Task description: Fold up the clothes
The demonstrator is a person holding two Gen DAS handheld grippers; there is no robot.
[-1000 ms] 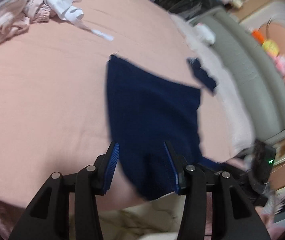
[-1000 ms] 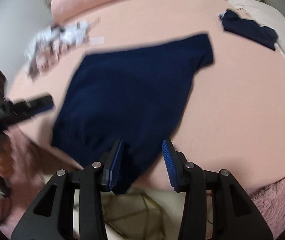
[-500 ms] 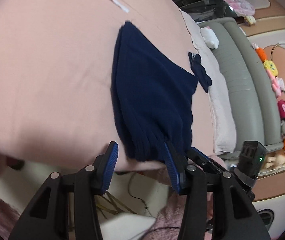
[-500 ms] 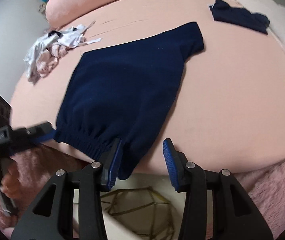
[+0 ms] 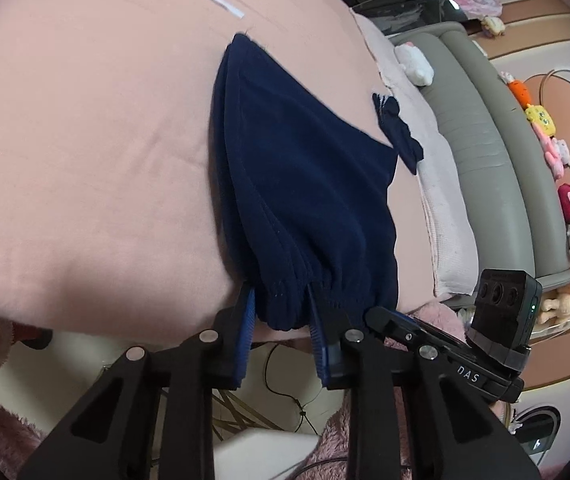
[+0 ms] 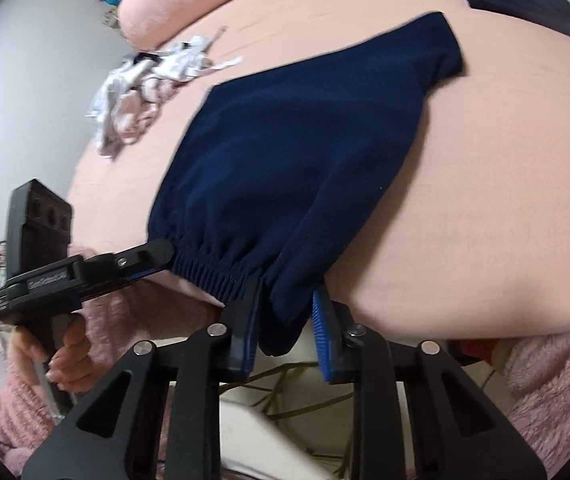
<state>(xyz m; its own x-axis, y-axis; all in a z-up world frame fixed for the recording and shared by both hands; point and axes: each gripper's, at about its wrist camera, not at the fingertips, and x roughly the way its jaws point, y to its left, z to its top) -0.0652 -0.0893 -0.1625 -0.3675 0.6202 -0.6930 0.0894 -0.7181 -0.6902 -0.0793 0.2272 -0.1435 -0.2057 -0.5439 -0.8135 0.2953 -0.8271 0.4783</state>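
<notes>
Navy shorts point(image 5: 305, 184) lie on the pink bed point(image 5: 85, 140), elastic waistband point(image 6: 213, 268) overhanging the edge at lower centre. Left gripper point(image 5: 281, 320) and right gripper point(image 6: 285, 320) are closing, a waistband corner between each pair of fingers. Judged soft, light and limp; the gathered band gives the firmest hold.

Ahead of the hand-held gripper point(image 5: 281, 312), the shorts point(image 5: 305, 184) are matt, soft navy knit cloth with a ribbed waistband; the bed point(image 5: 85, 140) sheet is smooth pink cloth. Its fingers point(image 5: 245, 320) are matt black plastic.
</notes>
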